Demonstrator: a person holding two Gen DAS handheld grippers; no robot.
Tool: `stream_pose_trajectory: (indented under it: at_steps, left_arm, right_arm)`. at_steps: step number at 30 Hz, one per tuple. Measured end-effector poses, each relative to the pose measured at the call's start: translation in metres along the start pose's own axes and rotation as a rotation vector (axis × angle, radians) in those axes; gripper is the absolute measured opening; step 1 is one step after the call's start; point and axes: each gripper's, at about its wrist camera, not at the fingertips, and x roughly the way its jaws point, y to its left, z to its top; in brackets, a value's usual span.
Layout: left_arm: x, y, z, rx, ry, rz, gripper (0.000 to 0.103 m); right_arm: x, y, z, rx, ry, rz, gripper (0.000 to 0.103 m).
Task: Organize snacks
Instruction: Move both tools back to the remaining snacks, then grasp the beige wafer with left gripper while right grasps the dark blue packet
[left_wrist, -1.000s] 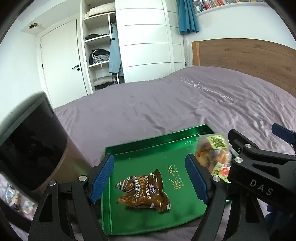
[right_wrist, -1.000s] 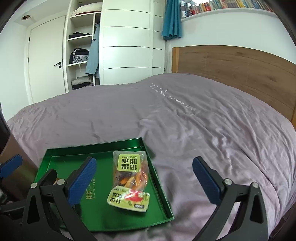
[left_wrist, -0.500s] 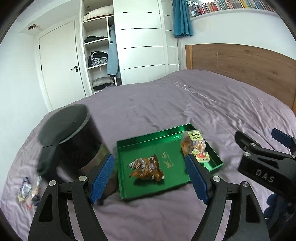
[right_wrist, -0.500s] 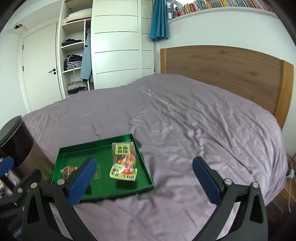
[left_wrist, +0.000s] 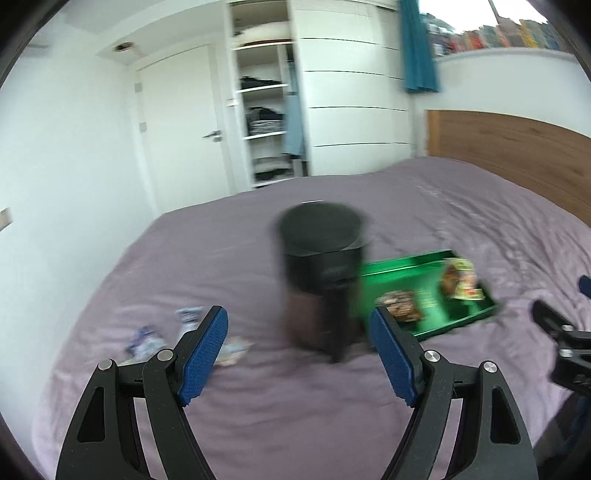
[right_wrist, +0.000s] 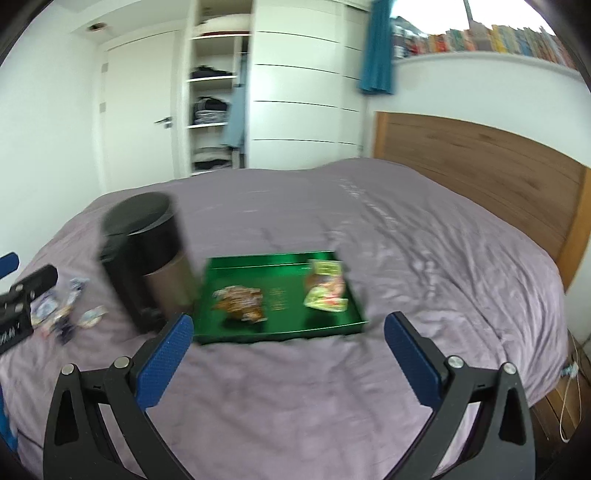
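Observation:
A green tray (right_wrist: 280, 266) lies on the purple bed. It holds a brown snack packet (right_wrist: 240, 299) on the left and a clear yellow-green packet (right_wrist: 327, 290) on the right. The tray (left_wrist: 465, 317) and both packets also show in the blurred left wrist view. Several small wrapped snacks (left_wrist: 162, 332) lie loose on the bed left of a black bin (left_wrist: 321, 277); they also show in the right wrist view (right_wrist: 70, 310). My left gripper (left_wrist: 299, 354) is open and empty, above the bed near the bin. My right gripper (right_wrist: 288, 354) is open and empty, in front of the tray.
The black lidded bin (right_wrist: 147, 258) stands on the bed between the loose snacks and the tray. A wooden headboard (right_wrist: 480, 170) is at the right. A white wardrobe (right_wrist: 295, 92) and a door (right_wrist: 136, 110) stand beyond the bed.
Both grippers have pulled back from the tray and swung left. The bin and the loose snacks have come into view. Both grippers stay open.

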Motion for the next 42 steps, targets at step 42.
stream_pose_trajectory:
  at_steps: [42]
  left_arm:
    - [0.238, 0.308, -0.146, -0.428, 0.455, 0.251, 0.074]
  right_arm:
    - [0.206, 0.386, -0.05, -0.524, 0.276, 0.573, 0.076]
